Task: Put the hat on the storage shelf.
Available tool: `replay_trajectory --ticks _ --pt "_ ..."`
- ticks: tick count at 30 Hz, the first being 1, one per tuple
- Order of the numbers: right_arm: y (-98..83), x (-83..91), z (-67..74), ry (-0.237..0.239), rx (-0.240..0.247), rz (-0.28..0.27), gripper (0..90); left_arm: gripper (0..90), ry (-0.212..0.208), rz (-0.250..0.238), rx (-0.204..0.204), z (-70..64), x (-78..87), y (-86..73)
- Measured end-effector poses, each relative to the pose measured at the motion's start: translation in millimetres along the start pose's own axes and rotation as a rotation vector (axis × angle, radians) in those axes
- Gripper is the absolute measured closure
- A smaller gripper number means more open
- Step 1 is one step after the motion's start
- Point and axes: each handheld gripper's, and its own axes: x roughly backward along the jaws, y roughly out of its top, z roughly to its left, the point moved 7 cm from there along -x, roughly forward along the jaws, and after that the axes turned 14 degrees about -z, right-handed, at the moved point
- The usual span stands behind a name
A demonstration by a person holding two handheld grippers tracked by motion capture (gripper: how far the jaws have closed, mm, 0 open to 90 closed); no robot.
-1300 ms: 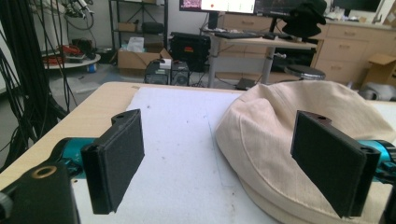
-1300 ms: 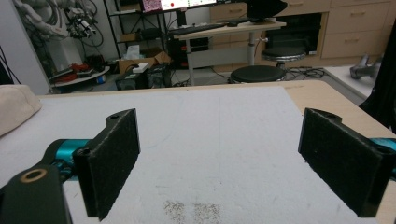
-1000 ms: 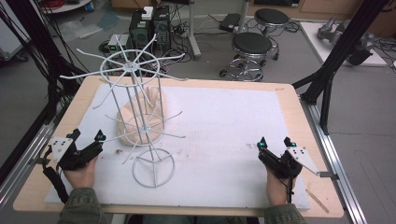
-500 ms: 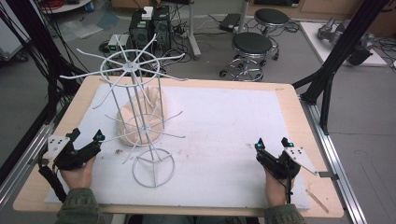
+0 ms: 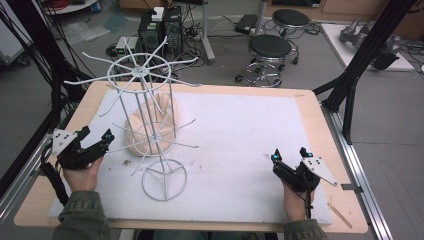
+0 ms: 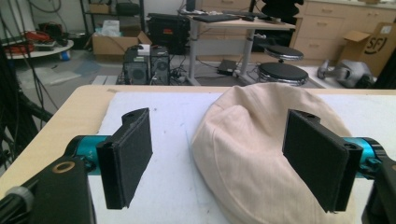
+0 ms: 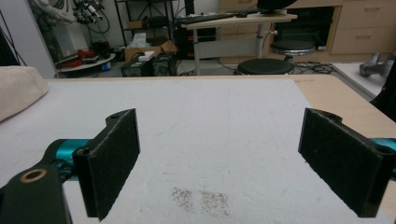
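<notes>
Presently the work stands at the approach step: nothing is gripped. The left gripper (image 5: pixel 95 142) sits at the table's (image 5: pixel 305 107) 9 o'clock edge, aimed toward 3 o'clock at the hat (image 5: pixel 150 125). Its jaws stand wide and have just been closing a little; in the left gripper view the hat (image 6: pixel 261 154) shows beyond and between the pads, but neither pad presses on it. The right gripper (image 5: pixel 290 157) rests near 4 o'clock on the white mat (image 5: pixel 240 130), jaws wide, nothing between them; its own view shows bare mat (image 7: pixel 210 130) ahead and the hat (image 7: pixel 18 95) well off at 9 o'clock.

The hat lies on the mat left of centre, about 10 o'clock, crown up, behind the wire rack (image 5: pixel 147 120), whose rods cross in front of it in the high view. The rack stands upright on its ring base at about 8 o'clock, spokes radiating from its top hoop.

Judgement: the next move calls for the left gripper to advance to the hat, past the rack's lower spokes, and close on a fold of soft cloth low on the crown or at the brim.

The hat's long axis appears to run roughly 7 to 1 o'clock in the high view. Which end is the front cannot be told; no peak or brim edge is distinct.
</notes>
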Motion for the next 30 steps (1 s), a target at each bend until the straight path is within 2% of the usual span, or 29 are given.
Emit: replay_trajectory --ticks 1,2,4,6,7,12,16,17,18,19,20,21,22,23,24,25,26,27,28,29,30 --pt "-0.2 0.2 0.9 0.000 -0.005 0.002 11.8 24.2 -0.019 0.020 -0.003 -3.0 -7.1 5.4" --pt "-0.1 0.4 0.6 0.000 0.000 0.001 11.8 24.2 -0.019 0.020 -0.003 -3.0 -7.1 5.4" --pt "0.6 1.0 0.0 0.000 -0.003 -0.001 11.8 23.5 -0.022 0.047 -0.041 -5.6 -20.1 12.1" --pt "1.3 2.0 -1.2 -0.005 -0.001 -0.005 11.8 23.4 -0.021 0.054 -0.048 -5.5 -24.6 13.4" --pt "1.4 2.3 -1.8 -0.006 -0.002 -0.006 11.8 22.8 -0.017 0.073 -0.040 -5.1 -33.8 13.8" --pt "1.3 3.6 -4.4 -0.011 -0.007 -0.008 11.8 22.7 -0.034 0.098 0.000 -8.4 -48.6 12.2" --pt "1.2 4.8 -5.3 -0.015 -0.014 -0.005 11.8 22.4 -0.054 0.150 0.000 -15.3 -67.8 6.9" --pt "1.2 4.9 -5.3 -0.015 -0.016 -0.006 11.8 22.4 -0.054 0.150 0.000 -15.3 -67.8 6.9" --pt "1.4 4.8 -5.6 -0.015 -0.013 -0.009 11.8 22.4 -0.059 0.174 -0.007 -16.4 -75.8 2.9" --pt "1.6 4.9 -5.6 -0.014 -0.014 -0.009 11.8 22.4 -0.059 0.174 -0.007 -16.4 -75.8 2.9" --pt "1.4 4.9 -5.8 -0.014 -0.013 -0.009 11.8 22.4 -0.055 0.207 -0.007 -14.4 -82.1 -2.3" --pt "1.3 4.9 -5.9 -0.013 -0.013 -0.008 11.8 22.0 -0.055 0.207 -0.007 -14.4 -82.1 -2.3" --pt "1.2 4.8 -6.0 -0.013 -0.013 -0.007 11.8 21.8 -0.061 0.244 0.019 -12.4 -89.2 -8.5" --pt "0.9 4.7 -5.7 -0.011 -0.015 -0.004 11.8 21.7 -0.061 0.244 0.019 -12.4 -89.2 -8.5" --pt "0.8 4.3 -5.9 -0.009 -0.011 -0.005 11.8 21.7 -0.066 0.275 0.029 -12.2 -95.2 -13.8" --pt "0.7 4.1 -5.9 -0.011 -0.011 -0.004 11.8 21.8 -0.066 0.275 0.029 -12.2 -95.2 -13.8" --pt "0.6 4.1 -6.0 -0.011 -0.010 -0.003 11.8 21.7 -0.061 0.303 0.017 -12.1 -100.8 -18.0" --pt "0.7 4.1 -6.0 -0.012 -0.012 -0.005 11.8 21.6 -0.061 0.303 0.017 -12.1 -100.8 -18.0" --pt "0.7 4.1 -5.9 -0.010 -0.015 -0.004 11.8 21.7 -0.054 0.318 0.041 -13.0 -106.8 -21.7" --pt "0.6 4.2 -5.9 -0.009 -0.014 -0.003 11.8 21.7 -0.054 0.318 0.041 -13.0 -106.8 -21.7" --pt "0.8 4.4 -5.8 -0.010 -0.013 -0.005 11.8 21.7 -0.052 0.346 0.050 -13.1 -110.9 -26.3"
